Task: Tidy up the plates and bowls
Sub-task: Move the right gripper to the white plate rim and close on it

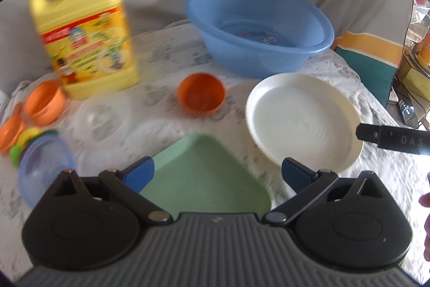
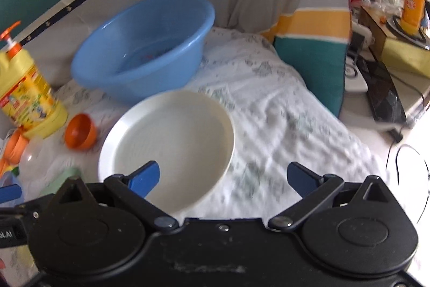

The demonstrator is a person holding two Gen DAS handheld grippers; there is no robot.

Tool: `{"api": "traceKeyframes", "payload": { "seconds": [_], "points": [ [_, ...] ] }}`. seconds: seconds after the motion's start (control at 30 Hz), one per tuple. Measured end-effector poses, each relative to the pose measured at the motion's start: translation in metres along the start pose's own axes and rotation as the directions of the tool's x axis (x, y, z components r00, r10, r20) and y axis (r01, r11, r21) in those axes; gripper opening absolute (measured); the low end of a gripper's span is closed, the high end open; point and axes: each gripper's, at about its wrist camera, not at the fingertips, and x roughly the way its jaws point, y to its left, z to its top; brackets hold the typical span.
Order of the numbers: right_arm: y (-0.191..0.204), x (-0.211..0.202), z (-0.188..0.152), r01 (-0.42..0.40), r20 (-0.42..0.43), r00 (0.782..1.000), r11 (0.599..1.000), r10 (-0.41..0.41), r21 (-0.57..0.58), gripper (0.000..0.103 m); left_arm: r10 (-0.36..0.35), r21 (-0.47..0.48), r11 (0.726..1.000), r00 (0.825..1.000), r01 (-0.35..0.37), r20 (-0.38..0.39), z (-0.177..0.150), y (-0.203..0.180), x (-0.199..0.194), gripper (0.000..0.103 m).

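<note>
The left gripper (image 1: pixel 217 174) hangs over a pale green square plastic plate (image 1: pixel 204 179) with its blue-tipped fingers (image 1: pixel 139 175) spread wide; the plate lies between them, and nothing is clamped. At two o'clock from that plate sits a round white shallow plate (image 1: pixel 303 120), and the black tip of the right gripper (image 1: pixel 376 136) reaches over its rim from three o'clock.

In the right wrist view the right gripper (image 2: pixel 223 176) is likewise wide open and empty — its left finger (image 2: pixel 143 176) lies over the near part of the white plate (image 2: pixel 166 141), its right finger over bare cloth.

A small orange plastic bowl (image 1: pixel 201 93) lies at twelve o'clock from the green plate, tilted toward the camera. Beyond it, at one o'clock, stands a large light-blue plastic basin (image 1: pixel 258 26). A yellow detergent jug with an orange pump (image 1: pixel 86 36) stands upright at eleven o'clock. A clear plastic bowl (image 1: pixel 100 117) — blurred — rests at ten o'clock, with two orange cups (image 1: pixel 45 104) and a clear blue-rimmed bowl (image 1: pixel 45 171) at nine o'clock, near the frame's edge. Everything rests on a white patterned cloth (image 1: pixel 336 71).
</note>
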Motion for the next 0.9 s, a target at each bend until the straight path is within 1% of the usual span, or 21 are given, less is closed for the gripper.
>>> {"api": "traceKeyframes", "payload": {
  "seconds": [0.07, 0.1, 0.13, 0.17, 0.23, 0.27, 0.3, 0.33, 0.43, 0.5, 0.53, 0.6, 0.67, 0.8, 0.9],
  "points": [
    [-0.003, 0.015, 0.010, 0.015, -0.002, 1.000, 1.000, -0.015, -0.016, 0.091, -0.004, 0.012, 1.000, 1.000, 0.004, -0.005, 0.006, -0.009, 0.011, 0.103],
    [-0.005, 0.024, 0.014, 0.015, -0.010, 1.000, 1.000, -0.015, -0.016, 0.090, -0.005, 0.019, 1.000, 1.000, 0.005, -0.004, 0.009, -0.014, 0.017, 0.103],
    [-0.007, 0.032, 0.017, 0.010, -0.016, 1.000, 1.000, -0.010, -0.018, 0.084, -0.006, 0.025, 1.000, 1.000, 0.006, -0.006, 0.010, -0.017, 0.021, 0.103],
    [-0.008, 0.039, 0.019, 0.014, -0.015, 1.000, 1.000, -0.014, -0.025, 0.073, -0.008, 0.031, 0.999, 1.000, 0.009, -0.010, 0.012, -0.019, 0.026, 0.102],
    [-0.008, 0.054, 0.023, 0.038, -0.017, 0.999, 0.998, -0.038, -0.043, 0.061, -0.016, 0.044, 0.999, 1.000, 0.016, -0.018, 0.014, -0.025, 0.035, 0.100],
    [-0.009, 0.061, 0.023, 0.034, -0.022, 0.999, 0.998, -0.035, -0.047, 0.050, -0.018, 0.051, 0.999, 1.000, 0.019, -0.025, 0.015, -0.027, 0.041, 0.098],
    [-0.009, 0.066, 0.022, 0.026, -0.031, 0.999, 0.998, -0.028, -0.049, 0.041, -0.020, 0.056, 0.998, 0.999, 0.022, -0.034, 0.017, -0.029, 0.046, 0.095],
    [-0.010, 0.071, 0.020, 0.021, -0.043, 0.999, 0.999, -0.023, -0.047, 0.027, -0.024, 0.059, 0.998, 0.999, 0.027, -0.044, 0.018, -0.029, 0.051, 0.093],
    [-0.012, 0.068, 0.012, 0.000, -0.026, 1.000, 0.999, -0.001, -0.053, 0.017, -0.040, 0.061, 0.997, 0.997, 0.044, -0.063, 0.020, -0.033, 0.062, 0.083],
    [-0.012, 0.060, 0.005, -0.014, -0.021, 1.000, 0.997, 0.013, -0.069, 0.017, -0.060, 0.065, 0.996, 0.995, 0.066, -0.081, 0.020, -0.035, 0.069, 0.071],
    [-0.013, 0.056, 0.002, -0.025, -0.023, 0.999, 0.997, 0.024, -0.073, 0.017, -0.069, 0.068, 0.995, 0.994, 0.075, -0.091, 0.020, -0.037, 0.072, 0.067],
    [-0.015, 0.053, -0.002, -0.033, -0.024, 0.999, 0.996, 0.031, -0.086, 0.017, -0.087, 0.075, 0.993, 0.990, 0.095, -0.107, 0.021, -0.040, 0.078, 0.046],
    [-0.015, 0.052, -0.002, -0.040, -0.029, 0.999, 0.994, 0.038, -0.098, 0.017, -0.105, 0.083, 0.990, 0.987, 0.116, -0.124, 0.021, -0.044, 0.083, 0.039],
    [-0.016, 0.056, 0.007, -0.057, -0.030, 0.998, 0.993, 0.054, -0.100, 0.019, -0.107, 0.084, 0.990, 0.987, 0.117, -0.121, 0.021, -0.047, 0.084, 0.038],
    [-0.012, 0.062, 0.014, -0.068, -0.027, 0.998, 0.990, 0.065, -0.121, 0.022, -0.092, 0.074, 0.992, 0.989, 0.101, -0.119, 0.022, -0.045, 0.085, 0.045]
  ]
}}
